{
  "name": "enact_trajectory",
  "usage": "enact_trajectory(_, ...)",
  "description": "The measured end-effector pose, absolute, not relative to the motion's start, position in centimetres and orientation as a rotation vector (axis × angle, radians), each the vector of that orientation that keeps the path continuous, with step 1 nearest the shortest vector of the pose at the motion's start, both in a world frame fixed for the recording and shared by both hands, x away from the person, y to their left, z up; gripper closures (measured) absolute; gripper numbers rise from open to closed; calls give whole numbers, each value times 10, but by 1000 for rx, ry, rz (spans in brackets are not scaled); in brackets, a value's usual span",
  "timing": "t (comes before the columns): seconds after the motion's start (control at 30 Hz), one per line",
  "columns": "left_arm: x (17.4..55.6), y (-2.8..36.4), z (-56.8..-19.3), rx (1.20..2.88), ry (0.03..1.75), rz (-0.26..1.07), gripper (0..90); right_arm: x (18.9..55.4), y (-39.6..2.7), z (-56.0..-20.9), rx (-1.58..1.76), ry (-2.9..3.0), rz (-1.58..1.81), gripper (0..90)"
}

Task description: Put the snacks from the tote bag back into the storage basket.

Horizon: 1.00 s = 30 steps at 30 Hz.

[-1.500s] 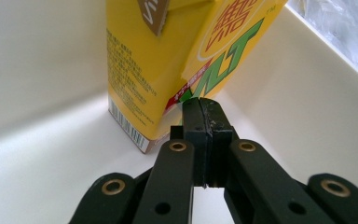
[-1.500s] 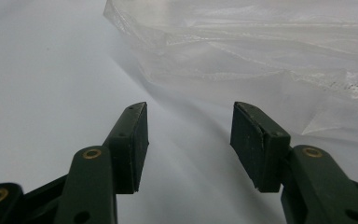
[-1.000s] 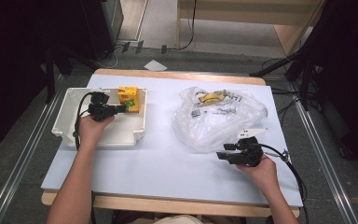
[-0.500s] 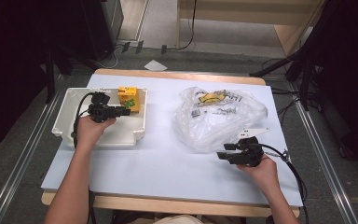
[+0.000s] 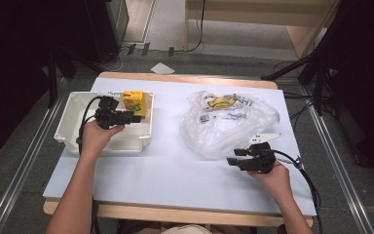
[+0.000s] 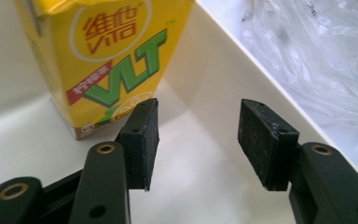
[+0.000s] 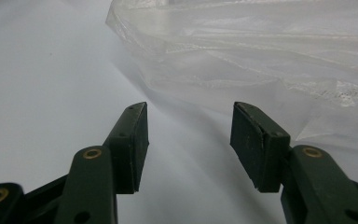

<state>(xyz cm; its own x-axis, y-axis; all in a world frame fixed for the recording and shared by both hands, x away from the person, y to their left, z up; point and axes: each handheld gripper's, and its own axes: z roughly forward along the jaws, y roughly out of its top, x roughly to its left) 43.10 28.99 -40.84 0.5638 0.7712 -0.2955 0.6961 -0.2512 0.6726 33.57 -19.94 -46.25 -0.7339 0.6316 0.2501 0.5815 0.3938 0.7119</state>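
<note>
White tabletop (image 5: pixel 175 170) carries a tray (image 5: pixel 68 126); left tongs (image 6: pixel 198 135), just opening, stand empty beside the yellow carton (image 6: pixel 107 56); right tongs (image 7: pixel 189 140) gape empty near the plastic bag (image 7: pixel 261 51).

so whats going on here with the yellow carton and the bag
A person works at a table with a gripper in each hand. The left gripper has just been opening, with nothing between its jaws; the yellow drink carton stands upright in the white plastic bin just beyond them. The right gripper is open beside the crumpled clear plastic bag, not touching it.
</note>
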Motion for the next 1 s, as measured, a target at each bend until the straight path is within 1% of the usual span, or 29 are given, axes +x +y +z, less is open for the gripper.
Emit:
enact_trajectory(0.23,424,280,-401,2029,1145,115,453,338,-200,-461,1122,2565,1294,475)
enact_trajectory(0.63,415,259,-392,2040,1089,103,455,340,-198,-460,1119,2561,1303,476)
enact_trajectory(0.73,413,254,-391,2034,1081,73,449,340,-198,-460,1112,2564,1297,476)
enact_trajectory(1.0,406,240,-387,2063,1038,90,436,340,-198,-460,1110,2565,1300,476)
